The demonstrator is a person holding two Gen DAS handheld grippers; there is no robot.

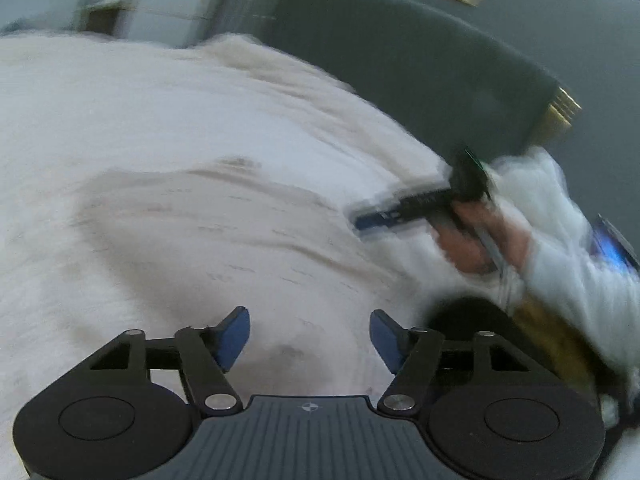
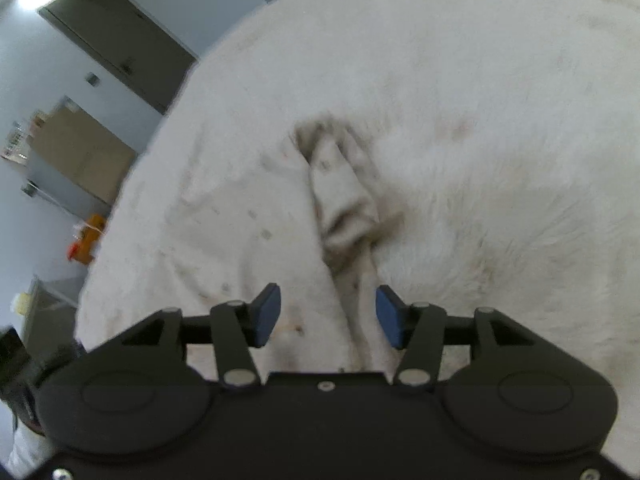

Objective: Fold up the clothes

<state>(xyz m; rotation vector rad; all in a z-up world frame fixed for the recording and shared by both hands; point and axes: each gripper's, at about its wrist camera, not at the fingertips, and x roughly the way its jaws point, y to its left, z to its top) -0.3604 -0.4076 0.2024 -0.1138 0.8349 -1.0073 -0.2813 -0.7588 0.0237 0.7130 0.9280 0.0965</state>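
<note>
A pale cream garment with small dark specks point(image 1: 224, 216) lies spread on a white fluffy cover point(image 1: 120, 92). My left gripper point(image 1: 310, 334) is open and empty just above it. In the left wrist view my right gripper point(image 1: 372, 222) shows at the right, blurred, held in a hand over the garment's edge. In the right wrist view my right gripper point(image 2: 328, 314) is open, with a bunched ridge of the garment point(image 2: 348, 208) running up from between its fingers. The fingers do not close on the cloth.
The white cover point(image 2: 500, 140) fills most of both views. A dark panel point(image 1: 400, 64) stands behind it. Grey cabinets point(image 2: 116, 44), a beige box point(image 2: 80, 152) and an orange object point(image 2: 86, 240) stand beyond the cover's left edge.
</note>
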